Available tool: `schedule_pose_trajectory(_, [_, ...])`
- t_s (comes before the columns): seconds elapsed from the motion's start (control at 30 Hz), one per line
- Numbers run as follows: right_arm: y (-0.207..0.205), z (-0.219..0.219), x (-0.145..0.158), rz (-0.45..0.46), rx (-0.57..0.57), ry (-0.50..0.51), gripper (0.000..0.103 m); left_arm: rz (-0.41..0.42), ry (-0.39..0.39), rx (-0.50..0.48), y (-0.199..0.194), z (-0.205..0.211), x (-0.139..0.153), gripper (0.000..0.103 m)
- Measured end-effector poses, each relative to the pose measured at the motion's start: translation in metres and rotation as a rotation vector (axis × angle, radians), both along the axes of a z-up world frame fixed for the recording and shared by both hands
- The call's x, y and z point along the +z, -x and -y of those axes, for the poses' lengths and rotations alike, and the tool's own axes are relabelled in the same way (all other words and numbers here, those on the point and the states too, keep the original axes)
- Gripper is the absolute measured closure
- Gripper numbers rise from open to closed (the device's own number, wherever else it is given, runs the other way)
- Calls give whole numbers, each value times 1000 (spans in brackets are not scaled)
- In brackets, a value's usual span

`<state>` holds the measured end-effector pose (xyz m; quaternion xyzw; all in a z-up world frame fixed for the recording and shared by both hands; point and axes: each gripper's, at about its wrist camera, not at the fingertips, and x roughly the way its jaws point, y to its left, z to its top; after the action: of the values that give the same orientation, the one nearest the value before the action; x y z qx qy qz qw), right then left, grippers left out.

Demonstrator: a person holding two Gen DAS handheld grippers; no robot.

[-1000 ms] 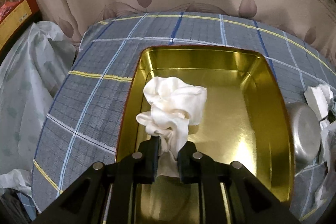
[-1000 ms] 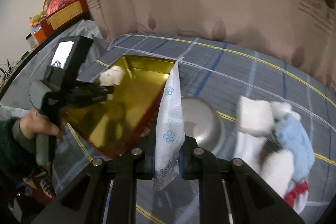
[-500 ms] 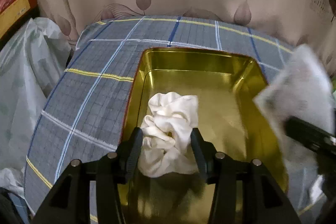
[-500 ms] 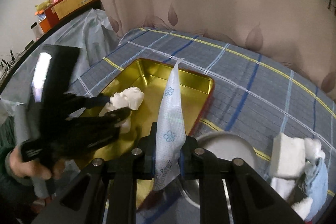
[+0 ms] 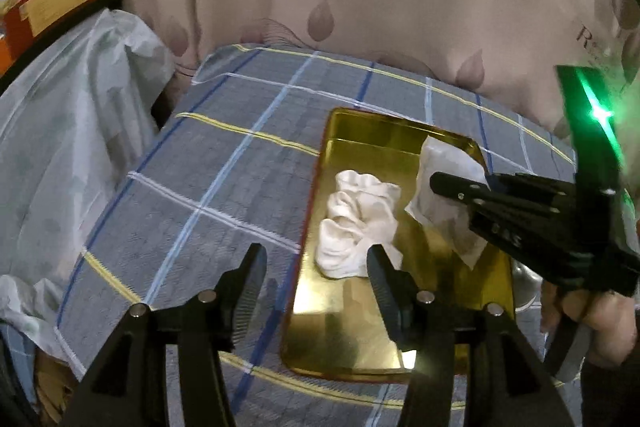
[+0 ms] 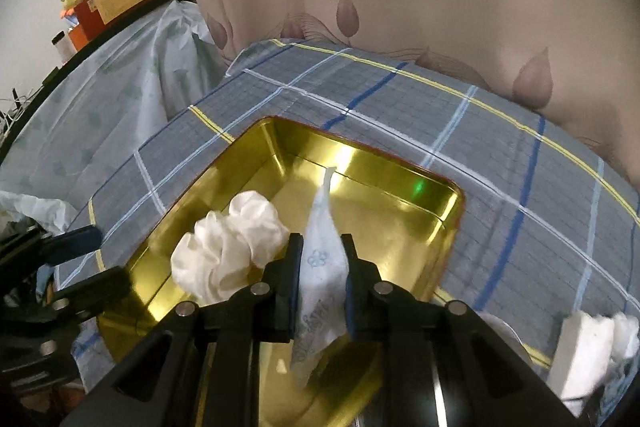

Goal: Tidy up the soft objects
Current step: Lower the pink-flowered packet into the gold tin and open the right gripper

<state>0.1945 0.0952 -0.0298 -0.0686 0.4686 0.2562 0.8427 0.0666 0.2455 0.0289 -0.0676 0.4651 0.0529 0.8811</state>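
Note:
A crumpled white cloth [image 5: 360, 223] lies loose in the gold metal tray [image 5: 352, 343] on the plaid-covered table. My left gripper [image 5: 316, 253] hangs above the tray's near left rim. Its jaws are opening and the pads press on nothing; the cloth lies just ahead and below. My right gripper [image 6: 320, 243] is shut on a white soft packet with blue flower print [image 6: 322, 263], held upright over the tray [image 6: 384, 203] beside the cloth [image 6: 228, 247]. The left wrist view shows that packet [image 5: 444, 163] coming in from the right. The left gripper [image 6: 110, 255] shows at the left edge.
A steel bowl [image 6: 500, 327] stands right of the tray, with white foam and fluffy pieces [image 6: 588, 347] beyond it. A hand [image 5: 600, 315] holds the right gripper's handle. A curtain [image 5: 360, 7] backs the table; plastic-covered bulk [image 5: 60, 147] lies left.
The left gripper opened, let go of the white cloth in the tray, and drew back and up to the left. The right gripper carried the packet leftward until it was over the tray.

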Motion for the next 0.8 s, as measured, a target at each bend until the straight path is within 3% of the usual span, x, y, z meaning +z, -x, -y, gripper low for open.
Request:
schedule_pose_trajectory(0.07, [-5, -3, -4, -16, -6, -4, 82, -3, -6, 8, 3, -3, 1, 50])
schedule_pose_trajectory(0.17, [-8, -5, -7, -16, -28, 7, 66, -14, 2, 18, 7, -6, 1, 50])
schedule_pose_trajectory(0.23, [-4, -5, -4, -20, -10, -22, 61, -15, -1, 29, 8, -6, 1, 50])
schedule_pose_trajectory(0.3, [2, -8, 1, -16, 10, -36, 46, -15, 0, 38, 9, -6, 2, 50])
schedule_pose_trajectory(0.57, [41, 3, 22, 74, 29, 7, 47, -5, -5, 24, 12, 9, 10, 50])
schedule_pose_trajectory(0.8, [98, 68, 47, 132, -29, 4, 47, 14, -29, -51, 22, 46, 20, 50])
